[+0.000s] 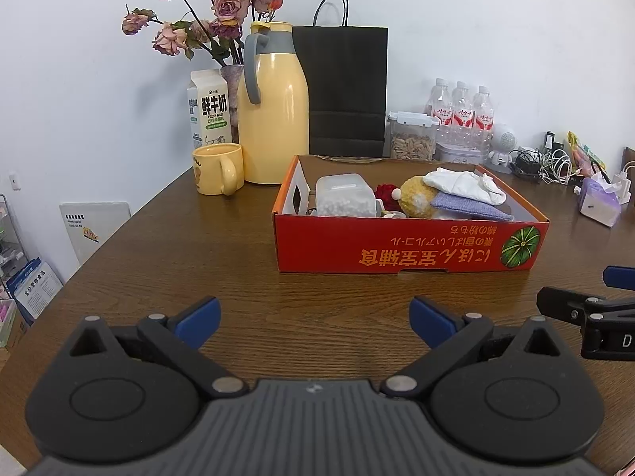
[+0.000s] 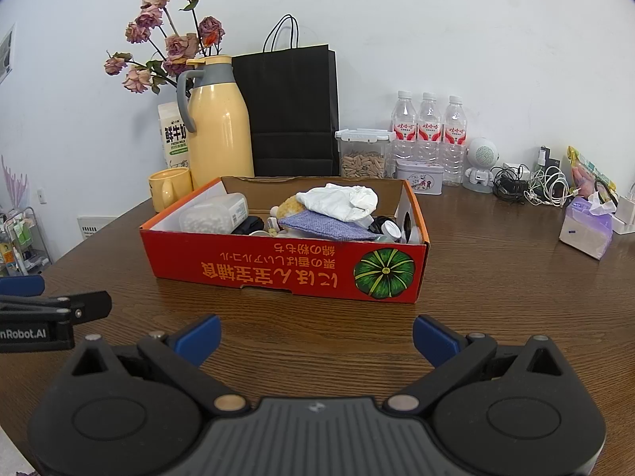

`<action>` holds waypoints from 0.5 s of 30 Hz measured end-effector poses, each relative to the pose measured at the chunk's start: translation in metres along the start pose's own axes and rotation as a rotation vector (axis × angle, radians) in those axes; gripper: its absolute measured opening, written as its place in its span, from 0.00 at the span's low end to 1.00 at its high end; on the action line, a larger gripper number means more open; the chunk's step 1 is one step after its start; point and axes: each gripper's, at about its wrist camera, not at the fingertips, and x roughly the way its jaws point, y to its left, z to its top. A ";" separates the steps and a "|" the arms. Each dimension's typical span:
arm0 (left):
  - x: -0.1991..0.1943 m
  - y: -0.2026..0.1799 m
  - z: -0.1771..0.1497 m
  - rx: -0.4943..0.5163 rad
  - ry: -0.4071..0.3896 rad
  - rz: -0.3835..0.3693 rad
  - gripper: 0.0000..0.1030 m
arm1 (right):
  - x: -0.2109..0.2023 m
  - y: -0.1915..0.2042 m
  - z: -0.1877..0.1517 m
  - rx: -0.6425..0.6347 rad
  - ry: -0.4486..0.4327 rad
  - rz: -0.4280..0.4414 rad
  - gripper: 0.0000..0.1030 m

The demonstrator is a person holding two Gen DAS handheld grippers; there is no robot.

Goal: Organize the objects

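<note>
Inside red box (image 2: 254, 273): white cloth (image 2: 341, 198), blue pouch (image 2: 321, 227).

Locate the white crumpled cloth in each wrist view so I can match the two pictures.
Left wrist view: the white crumpled cloth lies right of centre, on top of the pile at the right end of the red cardboard box.
Right wrist view: the same cloth sits near the picture's centre, topping the pile in the box's middle.
Shared landmark: the green pumpkin print on the box's front, below and right of the cloth in both.
</note>
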 end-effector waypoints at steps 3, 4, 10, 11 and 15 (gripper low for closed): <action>0.000 0.000 0.000 0.000 0.000 0.000 1.00 | 0.000 0.000 0.000 0.000 0.000 0.000 1.00; 0.000 0.000 0.000 0.000 0.000 0.000 1.00 | 0.000 0.000 0.000 0.000 0.000 0.000 1.00; 0.000 0.000 0.001 0.000 0.000 0.000 1.00 | 0.000 0.000 0.000 0.000 -0.001 0.000 1.00; 0.000 0.000 0.001 0.000 0.000 0.000 1.00 | 0.000 0.000 0.000 0.000 0.000 0.000 1.00; -0.001 0.000 0.001 0.001 0.000 -0.001 1.00 | 0.000 0.000 0.000 0.000 -0.001 0.000 1.00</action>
